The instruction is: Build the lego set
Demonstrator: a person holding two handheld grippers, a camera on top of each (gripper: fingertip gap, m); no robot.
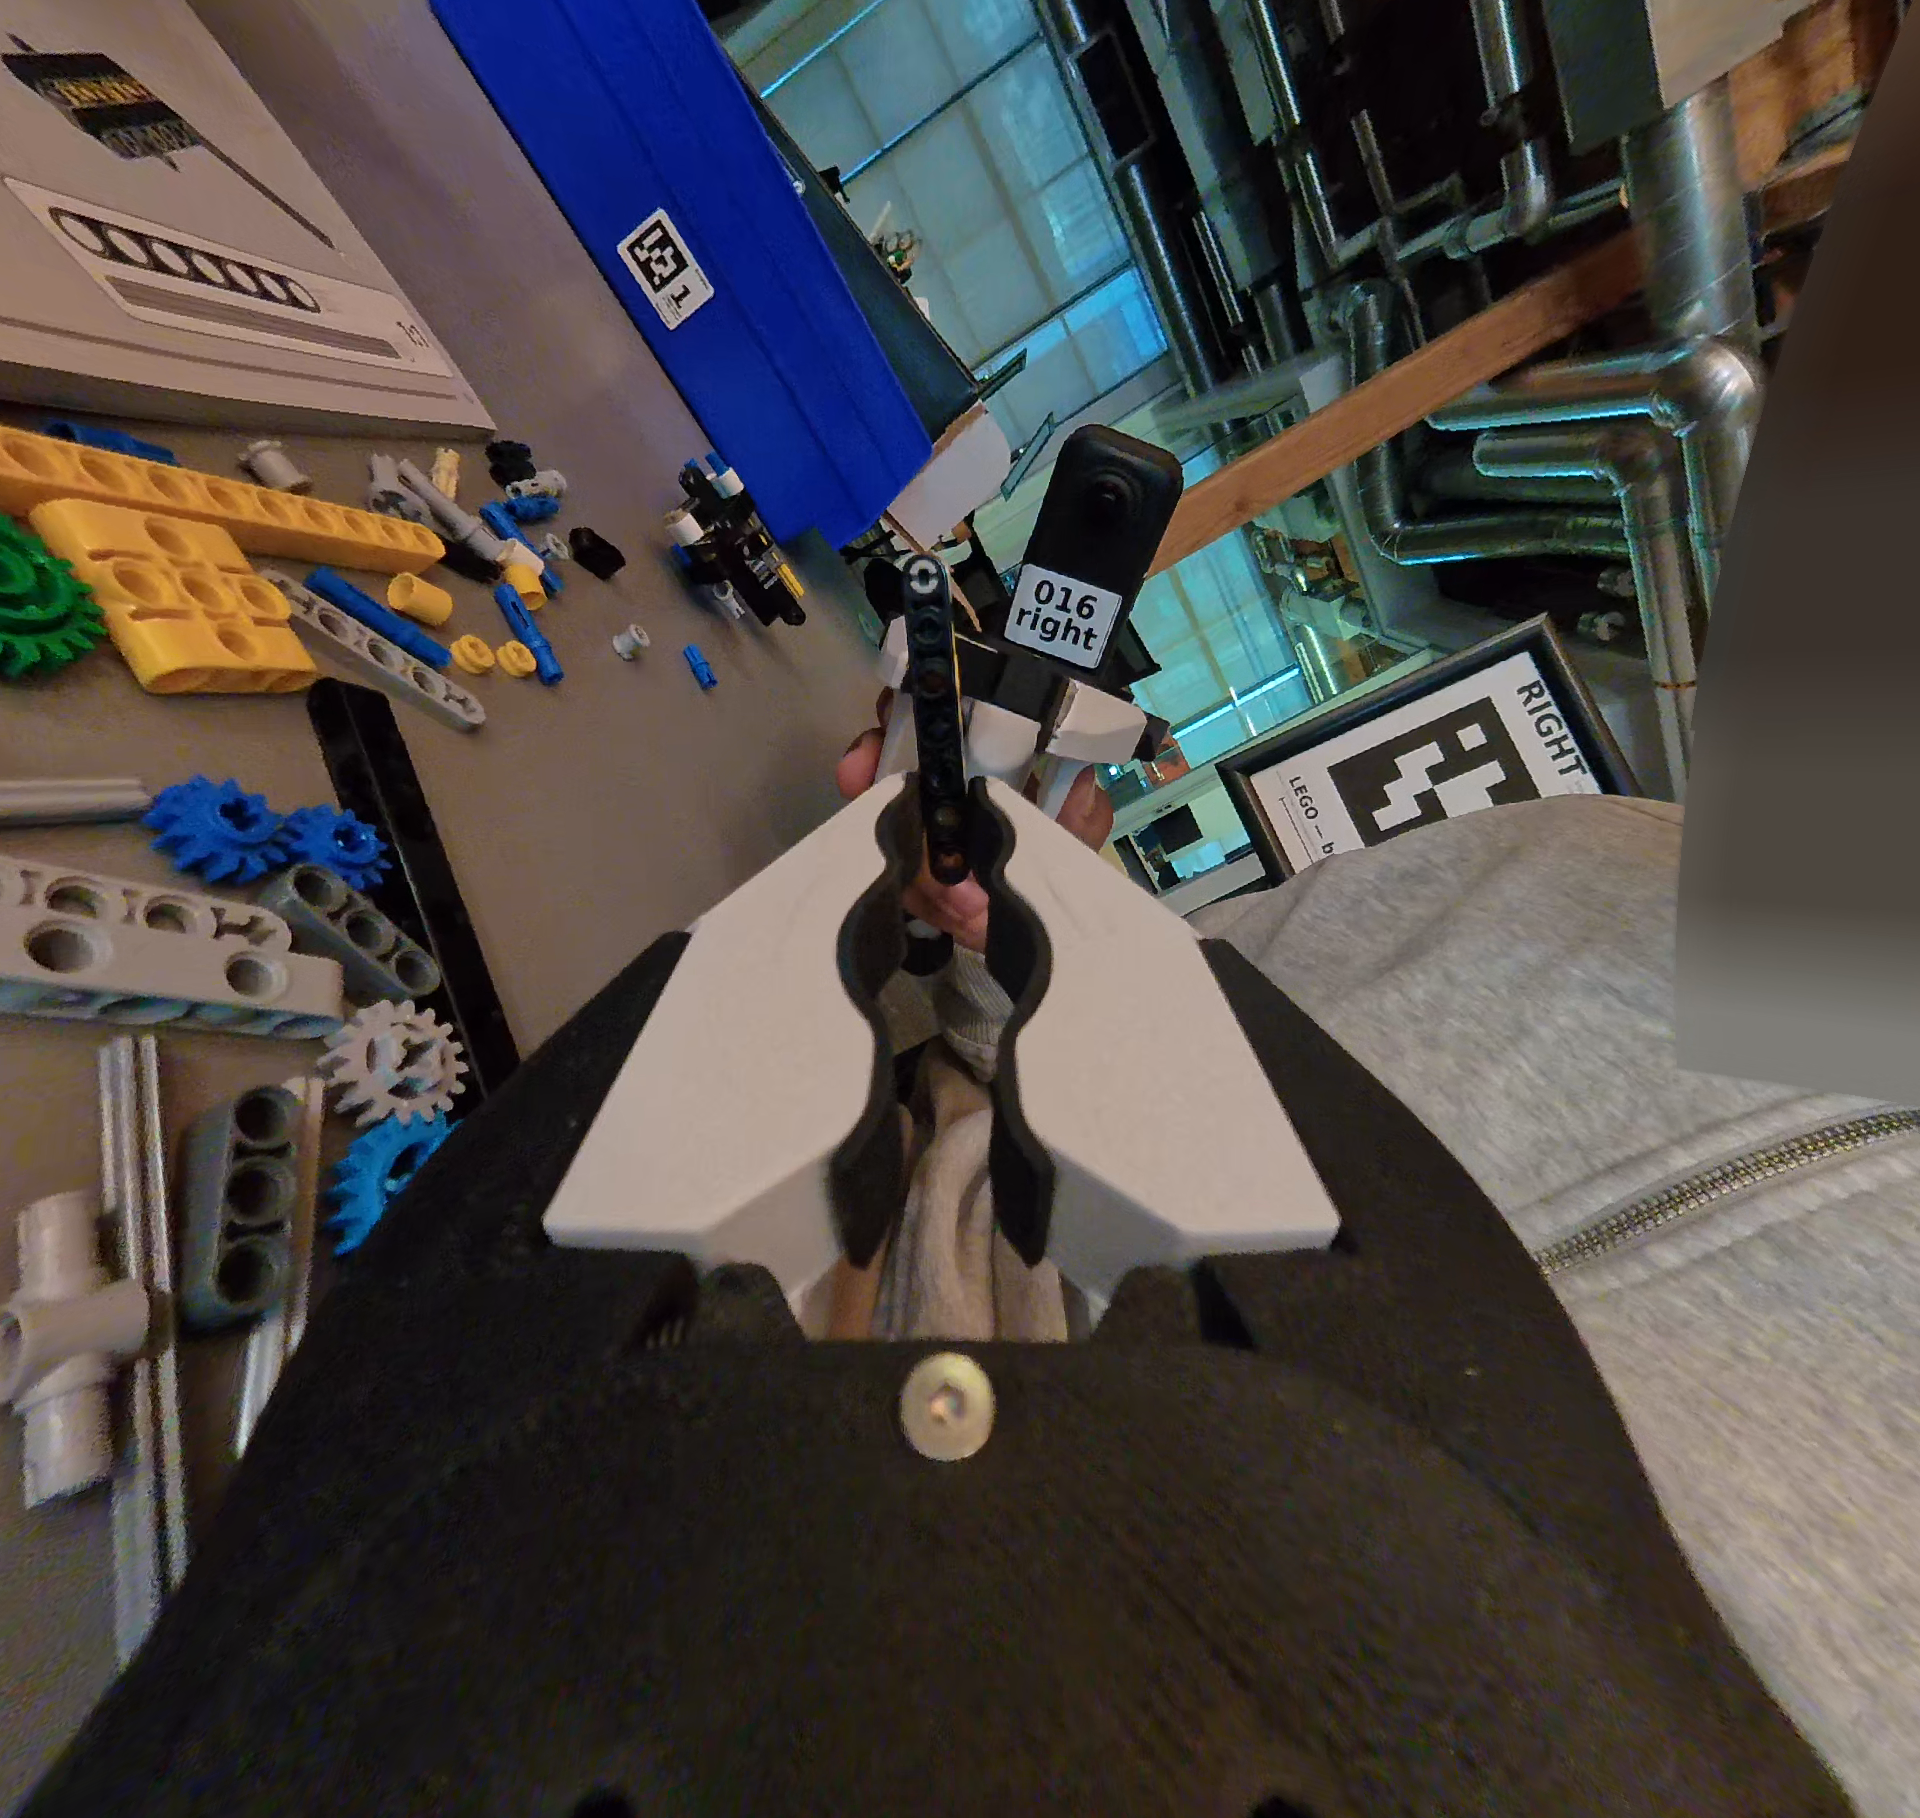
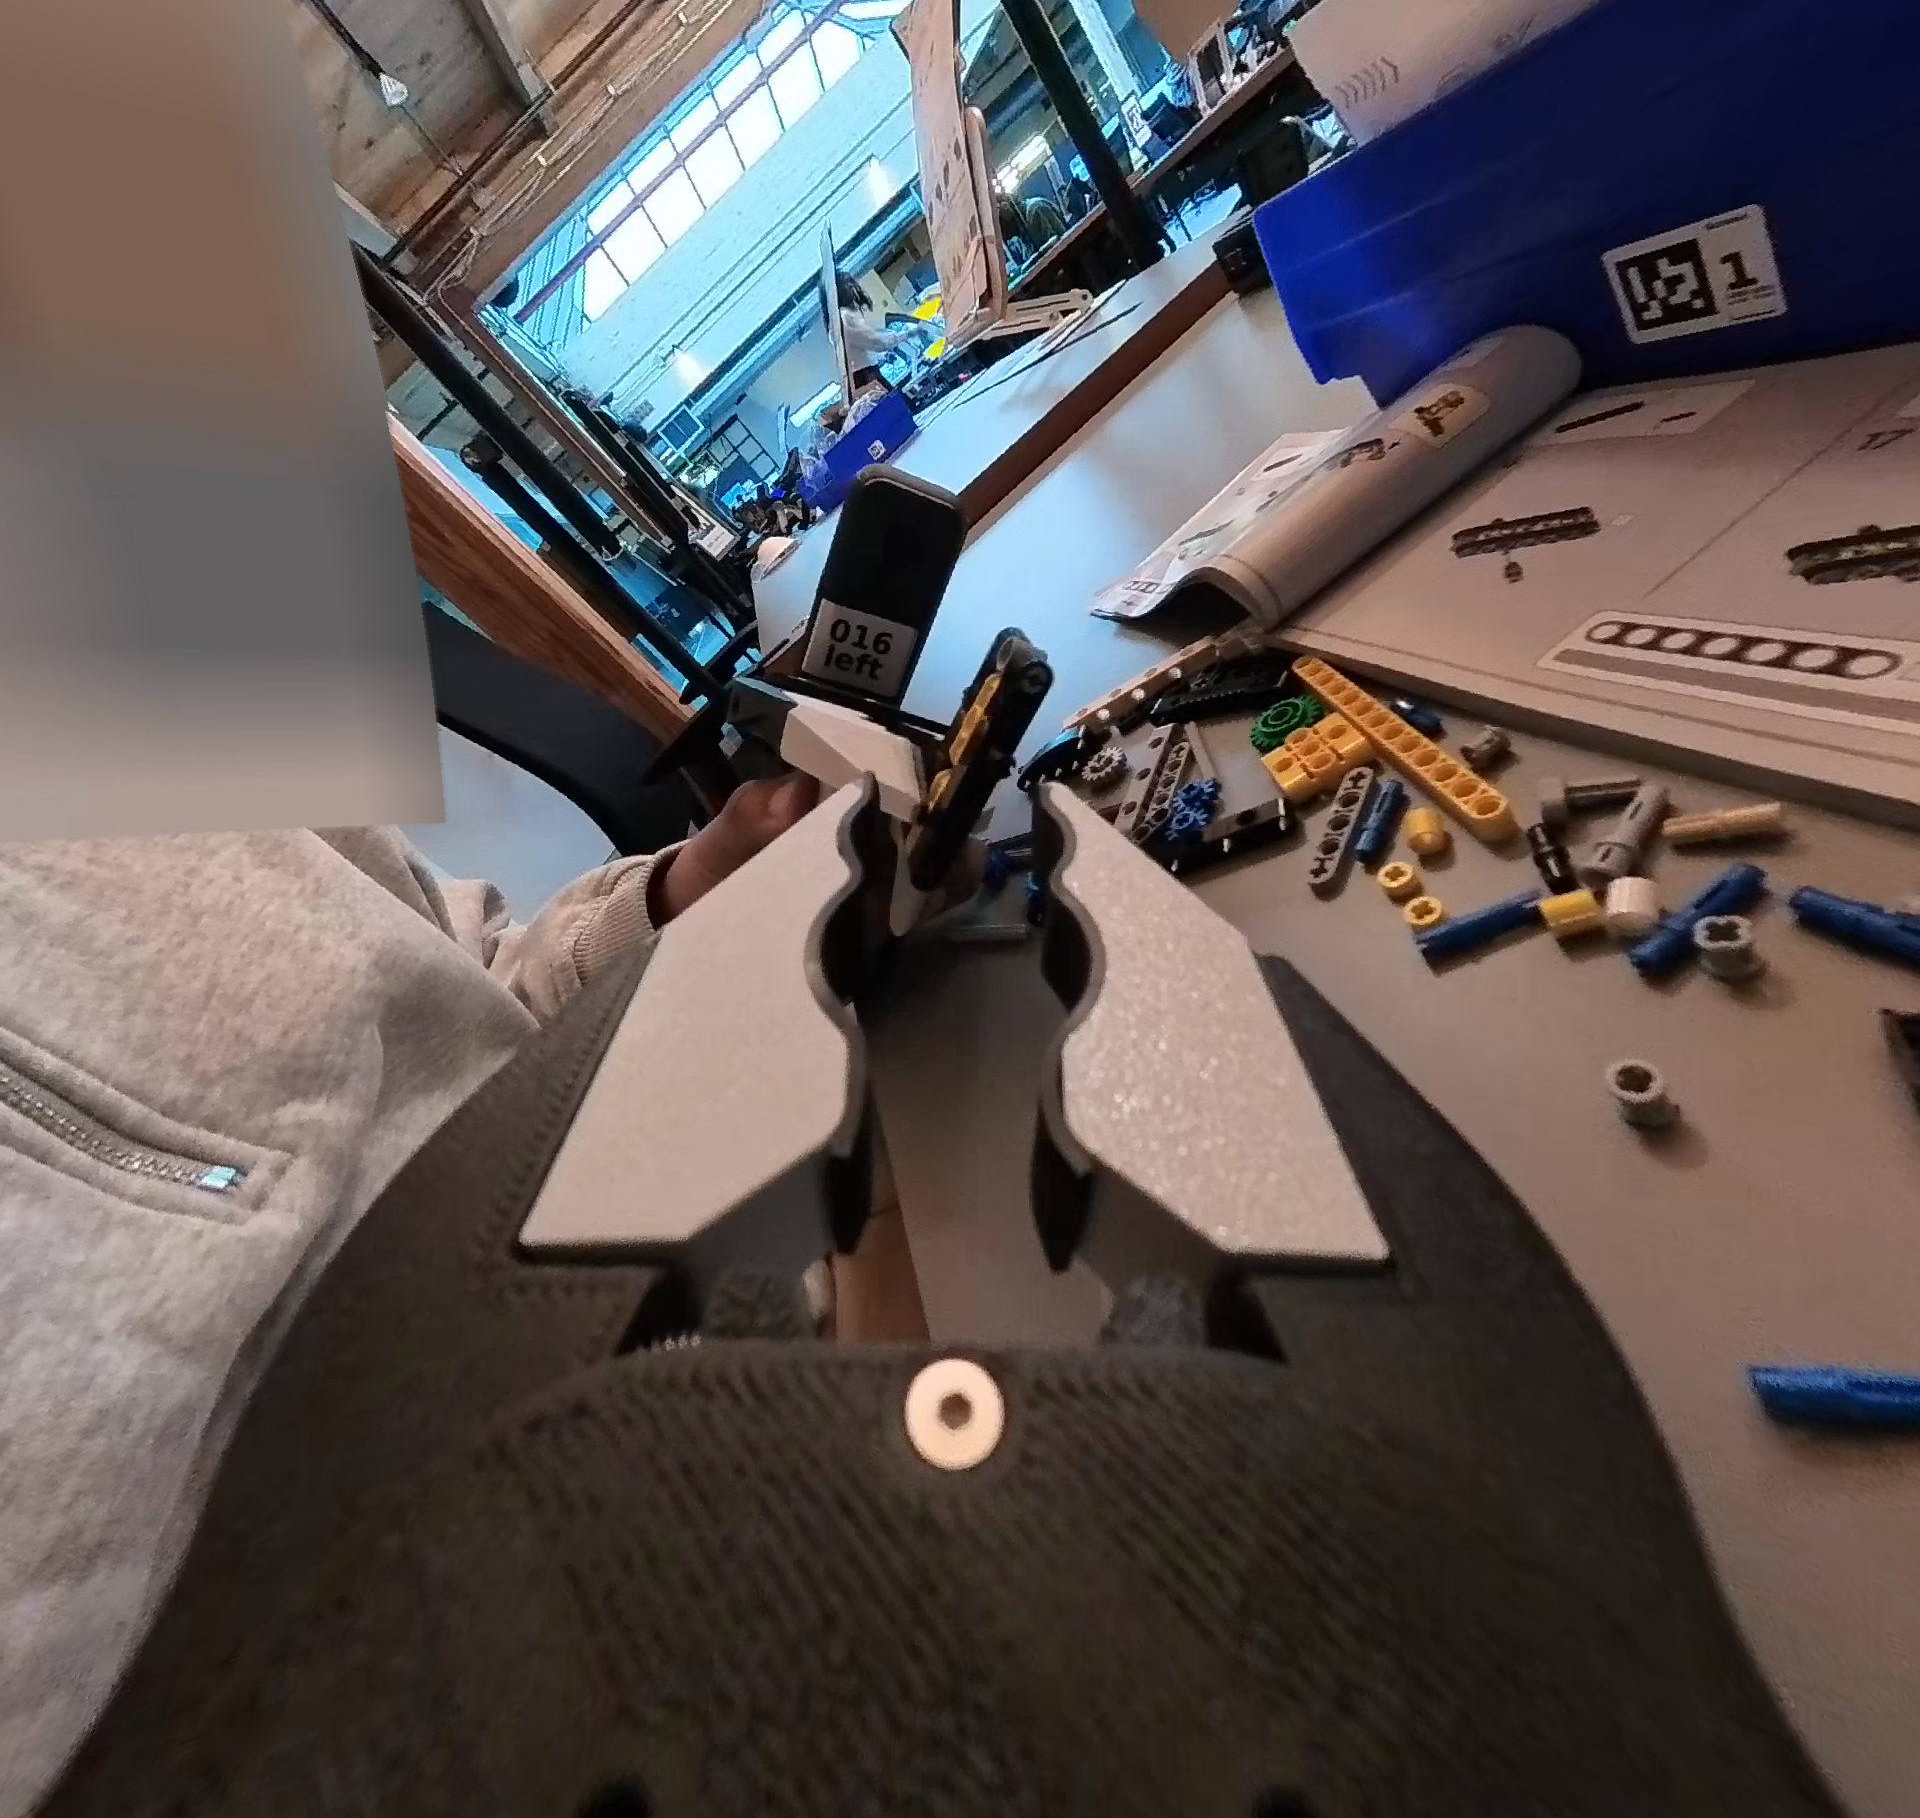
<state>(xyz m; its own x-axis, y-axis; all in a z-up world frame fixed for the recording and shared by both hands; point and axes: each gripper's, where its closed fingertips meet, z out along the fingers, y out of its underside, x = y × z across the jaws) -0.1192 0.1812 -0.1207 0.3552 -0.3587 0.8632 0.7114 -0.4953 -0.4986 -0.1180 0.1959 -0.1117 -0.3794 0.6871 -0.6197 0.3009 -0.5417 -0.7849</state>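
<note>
My left gripper (image 1: 940,812) is shut on the lower end of a black holed beam (image 1: 928,688), held upright in the air above the table's near edge. Yellow pins show on that beam in the right wrist view (image 2: 977,740), where the left gripper (image 2: 914,776) faces me. My right gripper (image 2: 956,812) is open and empty, its tips just short of the beam, one on each side. It shows behind the beam in the left wrist view (image 1: 997,734). Loose parts lie on the grey table (image 1: 623,812).
A long yellow beam (image 1: 208,501), yellow frame (image 1: 177,594), green gear (image 1: 31,605), blue gears (image 1: 239,833), grey beams and blue pins (image 2: 1486,921) lie scattered. An open instruction booklet (image 2: 1662,573) and a blue bin (image 2: 1507,210) stand behind. A small black assembly (image 1: 732,553) stands by the bin. The grippers are tip to tip, or close to it.
</note>
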